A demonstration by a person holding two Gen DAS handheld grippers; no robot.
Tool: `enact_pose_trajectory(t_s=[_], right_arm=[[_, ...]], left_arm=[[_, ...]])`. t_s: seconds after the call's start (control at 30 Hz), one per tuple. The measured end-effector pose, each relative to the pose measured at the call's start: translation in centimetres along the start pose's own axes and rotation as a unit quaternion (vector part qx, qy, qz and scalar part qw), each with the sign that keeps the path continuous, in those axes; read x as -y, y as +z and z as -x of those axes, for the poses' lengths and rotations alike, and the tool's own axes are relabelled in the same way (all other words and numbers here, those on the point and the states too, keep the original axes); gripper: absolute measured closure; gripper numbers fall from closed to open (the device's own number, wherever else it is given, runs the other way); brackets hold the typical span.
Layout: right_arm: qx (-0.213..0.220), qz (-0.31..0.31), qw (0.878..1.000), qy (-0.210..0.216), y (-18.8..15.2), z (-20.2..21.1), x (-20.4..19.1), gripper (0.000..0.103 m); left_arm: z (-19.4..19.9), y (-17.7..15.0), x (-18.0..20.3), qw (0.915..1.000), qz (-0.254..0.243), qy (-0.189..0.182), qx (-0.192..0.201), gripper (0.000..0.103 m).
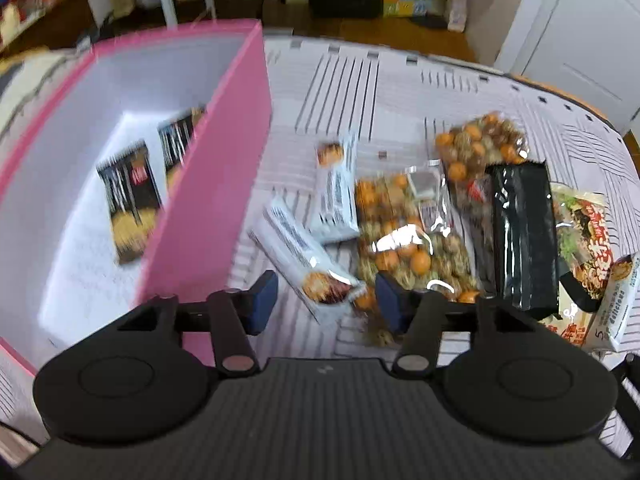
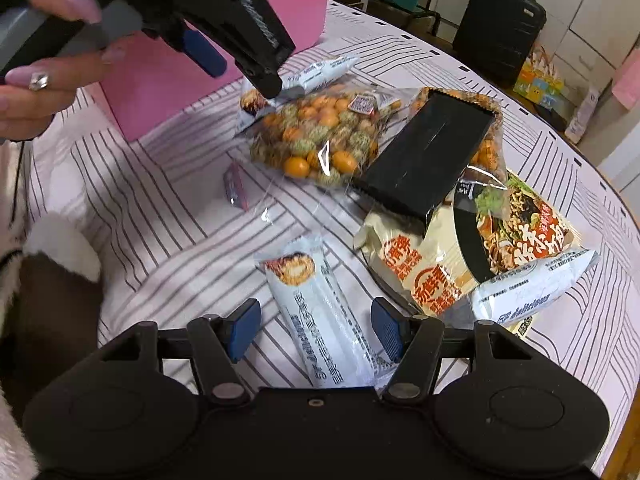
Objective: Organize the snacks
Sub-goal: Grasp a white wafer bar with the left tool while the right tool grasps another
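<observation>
A pink box point(image 1: 208, 200) stands open on the striped table, with two dark snack packets point(image 1: 130, 204) lying inside. My left gripper point(image 1: 326, 304) is open and empty, hovering just right of the box over a white snack bar point(image 1: 300, 256). A second white bar point(image 1: 338, 192) and clear bags of orange and green nuts point(image 1: 404, 240) lie beyond. My right gripper point(image 2: 314, 330) is open, its fingers either side of another white snack bar point(image 2: 324, 316) on the table. The left gripper point(image 2: 224, 20) shows in the right wrist view, above the box point(image 2: 168, 80).
A black packet point(image 2: 428, 160) rests across a nut bag point(image 2: 320, 136) and noodle packs point(image 2: 500, 236). Another white bar point(image 2: 532, 288) lies at the right. A small pink wrapper point(image 2: 237, 186) lies on the cloth. A suitcase point(image 2: 500, 28) stands beyond the table.
</observation>
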State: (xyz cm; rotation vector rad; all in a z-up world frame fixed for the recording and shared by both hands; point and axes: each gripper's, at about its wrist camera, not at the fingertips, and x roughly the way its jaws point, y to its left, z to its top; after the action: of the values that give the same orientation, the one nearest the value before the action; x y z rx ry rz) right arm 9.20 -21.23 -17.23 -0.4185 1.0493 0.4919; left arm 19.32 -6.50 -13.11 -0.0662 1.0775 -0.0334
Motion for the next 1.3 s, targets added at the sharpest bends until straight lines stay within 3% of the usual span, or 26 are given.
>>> enact_pose_trajectory(t_s=[0.13,0.23,0.37,0.47,0.53,0.57,0.63,0.93,1.07,1.3], right_arm=[[0.002,0.002,1.000,-0.010,-0.7,-0.6,0.1,0.037],[0.010,-0.010,1.000,-0.006,-1.2,-0.9,0.5,0.038],[0.030,-0.033,0.999,0.000,-1.8,-0.5,0.9,0.057],[0.042,-0.039,0.998,-0.006,-2.1,-0.3,0.4,0.066],[0.049,-0.043,0.998,-0.007,-2.3,-0.2,-0.2,0.071],[0.051,-0.047,0.998,-0.012,-2.3,-0.3,-0.5,0.072],[0.050,-0.060,0.997,-0.026,-2.3,-0.2,-1.0,0.072],[0.069,-0.175,0.982,-0.031,-2.9,2.2,-0.4,0.072],[0.083,-0.205,0.975,-0.023,-2.9,3.7,-0.4,0.072],[0.112,-0.202,0.973,0.016,-1.6,6.1,-2.2,0.072]], left_arm=[[-1.6,-0.4,-0.5,0.9974,0.044,0.047,0.033,0.052],[-3.2,0.1,-2.0,0.9955,0.087,0.037,0.012,0.052],[-5.0,-0.1,-3.2,0.9919,0.124,0.015,-0.018,0.052],[-5.4,-0.7,-3.3,0.9907,0.135,0.013,-0.004,0.052],[-5.4,-0.9,-3.1,0.9913,0.130,0.016,0.006,0.056],[-5.4,-1.0,-2.8,0.9922,0.123,0.018,0.012,0.070],[-5.3,-1.2,-2.5,0.9947,0.098,0.019,0.021,0.076],[-1.3,-2.6,-2.8,0.9969,0.054,0.008,0.057,0.078],[0.9,-3.1,-2.9,0.9974,0.042,-0.018,0.056,0.078],[4.6,-4.5,-2.8,0.9977,0.014,-0.043,0.051,0.078]])
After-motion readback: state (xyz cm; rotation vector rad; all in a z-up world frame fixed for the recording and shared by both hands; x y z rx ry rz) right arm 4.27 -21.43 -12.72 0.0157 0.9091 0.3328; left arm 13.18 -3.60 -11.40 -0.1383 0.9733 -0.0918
